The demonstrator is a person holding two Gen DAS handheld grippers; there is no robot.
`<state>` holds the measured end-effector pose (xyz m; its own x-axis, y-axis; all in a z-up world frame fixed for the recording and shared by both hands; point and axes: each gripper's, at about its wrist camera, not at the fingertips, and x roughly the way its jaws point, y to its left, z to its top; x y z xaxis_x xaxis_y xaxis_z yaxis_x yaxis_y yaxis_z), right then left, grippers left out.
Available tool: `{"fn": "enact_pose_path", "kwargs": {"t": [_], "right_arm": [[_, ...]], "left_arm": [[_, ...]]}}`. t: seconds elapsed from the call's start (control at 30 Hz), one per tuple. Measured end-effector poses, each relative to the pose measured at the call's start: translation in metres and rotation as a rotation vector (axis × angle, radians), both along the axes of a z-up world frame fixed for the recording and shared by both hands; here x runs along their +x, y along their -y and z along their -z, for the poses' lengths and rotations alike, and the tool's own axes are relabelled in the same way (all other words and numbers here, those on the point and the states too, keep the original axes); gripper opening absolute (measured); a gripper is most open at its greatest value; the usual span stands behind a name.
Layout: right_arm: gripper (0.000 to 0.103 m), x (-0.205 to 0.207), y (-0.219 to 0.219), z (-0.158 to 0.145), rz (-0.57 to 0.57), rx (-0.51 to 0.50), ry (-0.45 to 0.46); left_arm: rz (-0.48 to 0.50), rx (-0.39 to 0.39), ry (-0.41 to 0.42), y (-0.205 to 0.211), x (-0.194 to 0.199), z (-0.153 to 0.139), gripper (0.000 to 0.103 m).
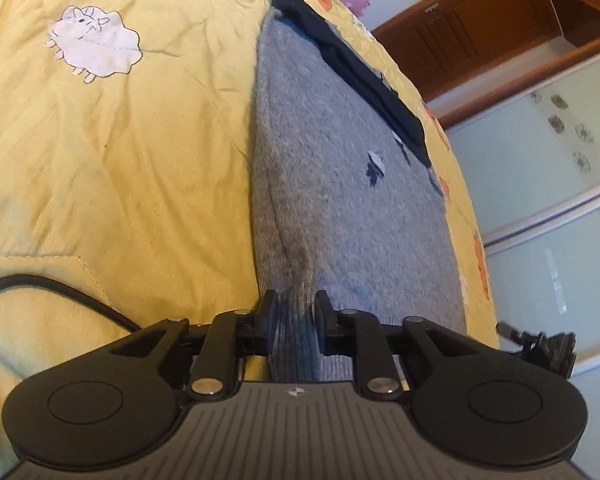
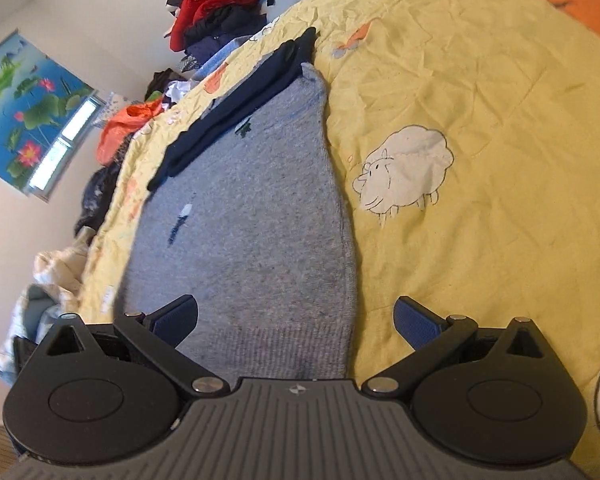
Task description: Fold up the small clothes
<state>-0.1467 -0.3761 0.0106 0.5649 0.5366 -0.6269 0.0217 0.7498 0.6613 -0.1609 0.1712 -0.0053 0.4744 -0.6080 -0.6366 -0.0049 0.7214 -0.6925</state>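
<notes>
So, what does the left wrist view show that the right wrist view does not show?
Only the left wrist view: the left gripper shut on the grey garment, a wooden door, a black cable. Only the right wrist view: the open right gripper, a clothes pile, a lotus picture. Both: the garment, a dark garment, the yellow bedcover.

Soft daylight, heavy fisheye bend
The window [image 2: 60,148] glares white; edges curve and blur slightly, shadows faint.
</notes>
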Motion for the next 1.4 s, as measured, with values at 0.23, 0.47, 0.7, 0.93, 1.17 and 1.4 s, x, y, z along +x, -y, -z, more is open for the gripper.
{"fn": "enact_pose_path", "kwargs": {"t": [0.23, 0.47, 0.7, 0.93, 1.17, 1.4], "right_arm": [[0.103, 0.001, 0.004, 0.004, -0.038, 0.094, -0.046], [0.102, 0.008, -0.009, 0.016, -0.119, 0.272, -0.097], [0.084, 0.005, -0.007, 0.017, -0.112, 0.27, -0.097], [0.014, -0.001, -0.011, 0.035, -0.121, 0.217, -0.131], [0.013, 0.001, -0.009, 0.014, -0.136, 0.225, -0.019], [0.012, 0.037, 0.004, -0.009, -0.07, 0.363, 0.115]], "left_arm": [[0.043, -0.024, 0.027, 0.002, -0.003, -0.007, 0.075], [0.033, -0.031, 0.038, 0.002, -0.004, -0.005, 0.071], [0.022, -0.031, 0.027, -0.006, -0.005, -0.002, 0.051], [0.029, 0.101, 0.036, 0.001, -0.009, 0.0, 0.006], [0.07, 0.136, 0.08, 0.007, -0.004, -0.014, 0.005], [0.047, 0.071, 0.201, 0.002, 0.024, -0.05, 0.005]]}}
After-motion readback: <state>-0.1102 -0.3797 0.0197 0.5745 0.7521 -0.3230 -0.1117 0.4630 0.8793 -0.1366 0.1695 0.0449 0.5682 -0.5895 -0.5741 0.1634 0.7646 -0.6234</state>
